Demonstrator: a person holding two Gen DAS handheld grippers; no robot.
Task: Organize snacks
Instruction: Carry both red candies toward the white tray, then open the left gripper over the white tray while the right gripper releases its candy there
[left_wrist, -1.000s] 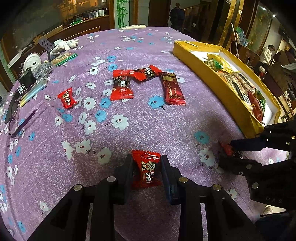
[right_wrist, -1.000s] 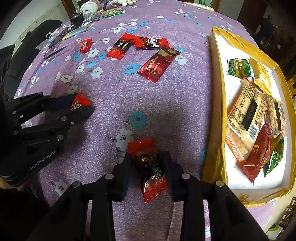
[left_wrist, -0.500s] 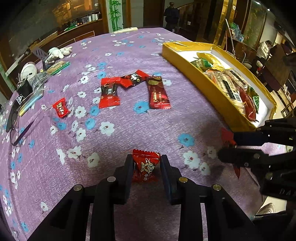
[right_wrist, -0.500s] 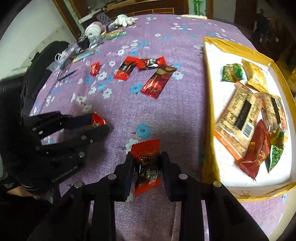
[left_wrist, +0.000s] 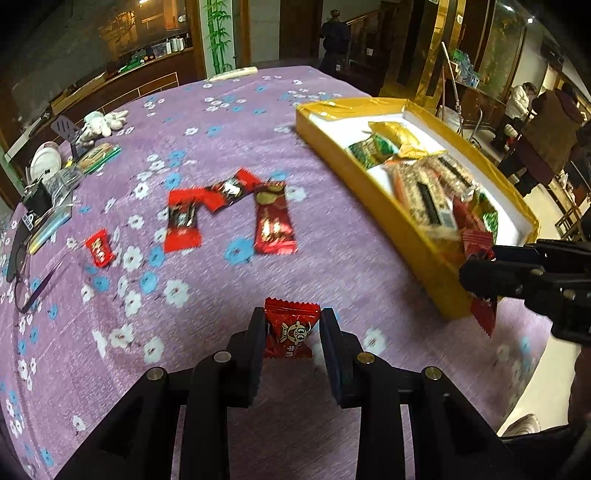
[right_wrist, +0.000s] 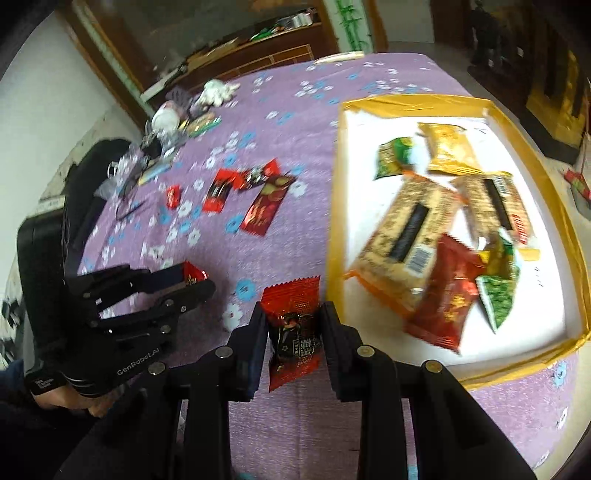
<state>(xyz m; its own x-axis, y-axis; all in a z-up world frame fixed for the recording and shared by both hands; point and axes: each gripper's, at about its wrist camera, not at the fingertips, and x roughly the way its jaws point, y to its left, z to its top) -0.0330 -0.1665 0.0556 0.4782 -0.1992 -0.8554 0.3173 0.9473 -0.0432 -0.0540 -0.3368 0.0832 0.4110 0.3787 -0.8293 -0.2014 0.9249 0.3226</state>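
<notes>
My left gripper (left_wrist: 292, 334) is shut on a small red candy packet (left_wrist: 290, 332), held above the purple flowered tablecloth; it shows in the right wrist view (right_wrist: 195, 277) too. My right gripper (right_wrist: 293, 334) is shut on a red and black snack packet (right_wrist: 293, 328), beside the near left edge of the yellow box (right_wrist: 334, 206); the left wrist view shows it (left_wrist: 476, 266) at the box's near corner. The box (left_wrist: 402, 229) holds several snack packets. On the cloth lie a dark red bar (left_wrist: 273, 221), two red packets (left_wrist: 181, 221) and a small red candy (left_wrist: 99, 246).
Glasses (left_wrist: 22, 273), a white cup (left_wrist: 46, 162), a green packet (left_wrist: 98, 157) and other clutter sit at the table's left. People stand behind the box at the right (left_wrist: 546, 140). A black chair (right_wrist: 85, 192) stands at the table's left side.
Both grippers have risen and moved toward the yellow box with their packets. The right gripper now sits at the box's near edge.
</notes>
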